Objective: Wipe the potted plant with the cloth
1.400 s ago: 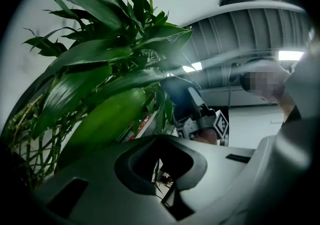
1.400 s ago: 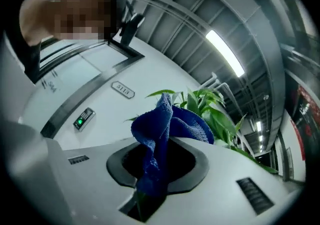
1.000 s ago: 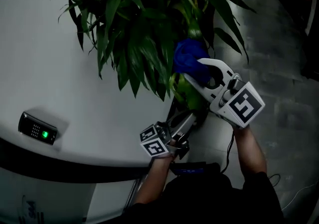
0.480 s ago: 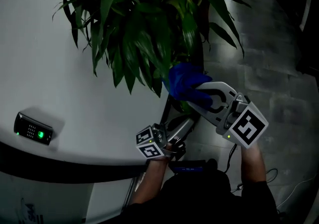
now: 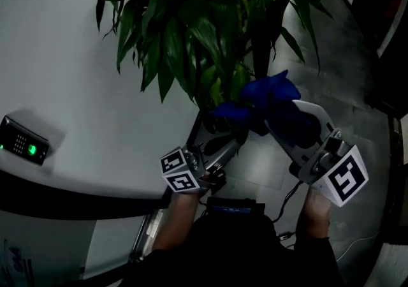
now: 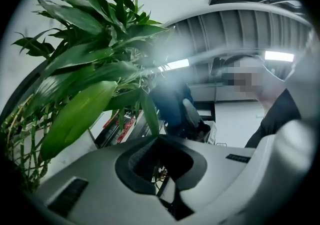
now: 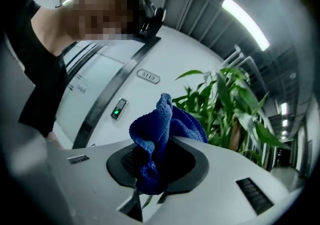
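The potted plant (image 5: 191, 30) fills the top of the head view with long green leaves (image 6: 75, 114). My right gripper (image 5: 258, 118) is shut on a bunched blue cloth (image 5: 268, 95) at the foliage's lower right edge. In the right gripper view the cloth (image 7: 160, 124) bulges up out of that gripper (image 7: 168, 138). My left gripper (image 5: 237, 142) reaches in from below left, under the leaves. Its jaws are shut (image 6: 159, 138), and the tip of a narrow leaf (image 6: 150, 114) ends right where they meet, apparently pinched.
A curved white wall (image 5: 70, 81) with a dark band (image 5: 64, 198) lies left of the plant. It carries a small keypad with a green light (image 5: 25, 142), also in the right gripper view (image 7: 118, 109). Grey tiled floor (image 5: 347, 69) lies to the right. Thin plant stems (image 6: 20, 139) stand at left.
My right gripper has drawn the blue cloth toward me and to the right along the lower leaves. The left gripper has stayed shut beneath the foliage.
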`<action>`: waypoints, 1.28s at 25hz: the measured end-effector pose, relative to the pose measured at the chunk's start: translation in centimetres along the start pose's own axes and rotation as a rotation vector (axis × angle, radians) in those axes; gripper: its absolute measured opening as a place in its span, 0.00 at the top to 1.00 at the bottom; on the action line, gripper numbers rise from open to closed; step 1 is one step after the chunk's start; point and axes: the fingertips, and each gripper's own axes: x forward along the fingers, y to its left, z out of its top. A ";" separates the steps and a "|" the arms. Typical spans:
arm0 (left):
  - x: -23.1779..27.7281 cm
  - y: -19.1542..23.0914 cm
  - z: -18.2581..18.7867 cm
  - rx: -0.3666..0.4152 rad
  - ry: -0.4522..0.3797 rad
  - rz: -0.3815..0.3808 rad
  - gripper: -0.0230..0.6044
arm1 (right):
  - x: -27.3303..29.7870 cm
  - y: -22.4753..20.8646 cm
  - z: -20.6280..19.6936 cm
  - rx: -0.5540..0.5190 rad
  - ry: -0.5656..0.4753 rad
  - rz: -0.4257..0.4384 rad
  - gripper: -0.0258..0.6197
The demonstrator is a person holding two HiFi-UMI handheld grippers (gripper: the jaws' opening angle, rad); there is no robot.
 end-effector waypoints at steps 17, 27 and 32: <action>-1.4 -1.7 1.3 0.012 -0.045 -0.098 0.96 | 6.6 3.9 -5.6 0.156 0.092 0.251 0.82; -1.2 -3.0 1.4 -0.072 -0.114 -0.228 0.79 | 2.8 5.0 -5.4 0.357 -0.047 0.302 0.82; -1.0 -2.4 3.4 -0.204 -0.245 -0.267 0.55 | 1.8 1.8 -3.6 0.351 -0.133 0.183 0.81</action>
